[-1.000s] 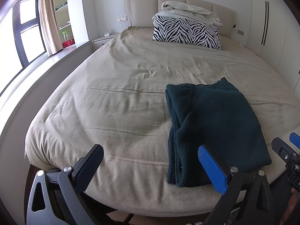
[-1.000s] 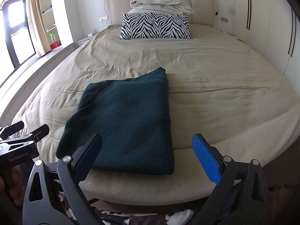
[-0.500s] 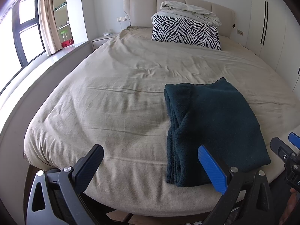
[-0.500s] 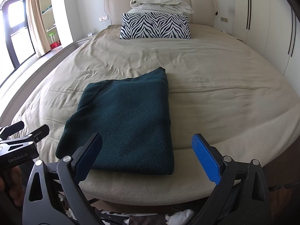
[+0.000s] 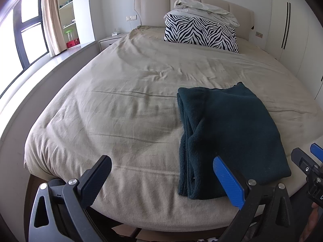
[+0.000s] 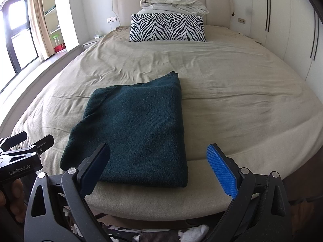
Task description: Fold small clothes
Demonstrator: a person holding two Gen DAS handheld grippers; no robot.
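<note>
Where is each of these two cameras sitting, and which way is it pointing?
Left wrist: on the open left tool, facing up the bed; the right tool's tip shows at right.
Right wrist: on the open right tool, over the folded green garment; the left tool shows at left.
Shared: garment, zebra pillow.

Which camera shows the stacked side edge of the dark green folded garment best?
The left wrist view: the dark green folded garment shows its layered left edge clearly there. The right wrist view shows mainly its flat top; that edge looks only rounded.
</note>
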